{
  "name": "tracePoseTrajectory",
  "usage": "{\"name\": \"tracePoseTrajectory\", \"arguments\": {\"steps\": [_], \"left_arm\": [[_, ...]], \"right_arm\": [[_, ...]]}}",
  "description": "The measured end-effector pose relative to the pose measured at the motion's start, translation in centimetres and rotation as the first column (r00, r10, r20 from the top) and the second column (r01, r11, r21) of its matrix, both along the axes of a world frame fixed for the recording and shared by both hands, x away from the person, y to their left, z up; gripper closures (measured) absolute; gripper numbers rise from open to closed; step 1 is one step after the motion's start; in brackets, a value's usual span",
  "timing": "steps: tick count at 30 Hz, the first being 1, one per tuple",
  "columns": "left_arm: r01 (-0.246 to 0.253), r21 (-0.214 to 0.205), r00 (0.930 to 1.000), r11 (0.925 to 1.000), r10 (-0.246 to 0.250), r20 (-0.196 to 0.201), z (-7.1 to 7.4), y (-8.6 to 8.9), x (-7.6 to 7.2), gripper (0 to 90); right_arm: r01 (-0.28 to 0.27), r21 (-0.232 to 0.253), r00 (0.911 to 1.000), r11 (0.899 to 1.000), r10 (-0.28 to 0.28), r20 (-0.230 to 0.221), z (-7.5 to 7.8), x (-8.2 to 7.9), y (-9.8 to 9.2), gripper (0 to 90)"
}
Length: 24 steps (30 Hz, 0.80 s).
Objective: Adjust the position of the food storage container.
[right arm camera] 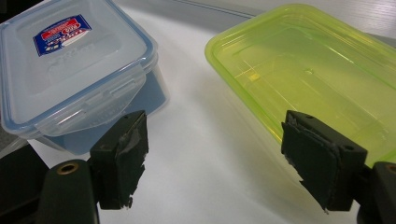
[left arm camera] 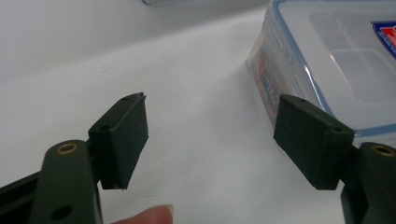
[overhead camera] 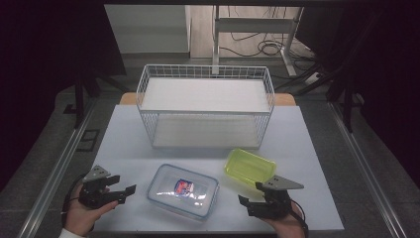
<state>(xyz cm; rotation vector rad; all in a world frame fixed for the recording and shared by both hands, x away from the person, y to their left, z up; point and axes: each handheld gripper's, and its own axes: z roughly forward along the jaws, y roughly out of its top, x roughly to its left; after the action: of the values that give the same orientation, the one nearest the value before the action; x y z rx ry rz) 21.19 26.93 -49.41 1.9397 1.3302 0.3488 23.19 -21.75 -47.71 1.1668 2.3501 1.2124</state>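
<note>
One clear lidded container (overhead camera: 183, 191) with a blue seal rim sits on the near middle of the white worktop (overhead camera: 307, 148), and one open yellow-green container (overhead camera: 249, 167) lies just to its right and a little farther back, the two close but apart. Behind them stands one white wire basket (overhead camera: 205, 105), with nothing in it.

The left gripper (overhead camera: 124, 194) rests near the clear container's left end with its fingers (left arm camera: 122, 140) spread wide and nothing between them; in the left gripper view the box's corner lies just past the right-hand finger. The right gripper (overhead camera: 247, 204) sits at the near right, fingers (right arm camera: 120, 158) likewise apart and empty, aimed at the gap between the two containers.

Both containers look like light, stiff, smooth plastic, likely slippery under the pads. The lidded one is probably best pinched across a short end or under its lid lip; the yellow-green one by its thin rim wall, which may flex.
</note>
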Motion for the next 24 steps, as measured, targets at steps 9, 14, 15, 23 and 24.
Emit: {"name": "tracePoseTrajectory", "arguments": {"steps": [9,14,15,23,24], "left_arm": [[0.0,-0.004,1.0,1.0,0.0,0.0,0.1,-0.1,-0.1,25.2],[-0.007,-0.008,1.0,0.9999,0.007,0.0,0.0,0.0,-0.1,24.3],[-0.008,-0.008,1.0,0.9999,0.008,-0.004,0.0,0.0,0.0,23.8],[-0.008,-0.014,0.9998,0.9999,0.007,-0.019,-0.4,0.0,0.3,21.7],[-0.008,-0.014,0.9998,0.9999,0.008,-0.017,-0.4,0.0,0.4,21.4]], "right_arm": [[-0.004,0.003,1.0,1.0,0.004,0.004,0.1,0.0,-0.2,22.3],[-0.004,0.009,1.0,1.0,0.004,0.006,0.3,0.0,-0.2,22.7],[-0.009,0.01,0.9999,1.0,0.009,0.005,0.4,0.0,-0.1,23.0],[-0.063,0.013,0.9979,0.998,0.063,0.018,2.2,-0.2,0.8,32.9],[-0.086,0.019,0.9962,0.996,0.086,0.011,2.7,-0.3,1.1,39.8]]}}
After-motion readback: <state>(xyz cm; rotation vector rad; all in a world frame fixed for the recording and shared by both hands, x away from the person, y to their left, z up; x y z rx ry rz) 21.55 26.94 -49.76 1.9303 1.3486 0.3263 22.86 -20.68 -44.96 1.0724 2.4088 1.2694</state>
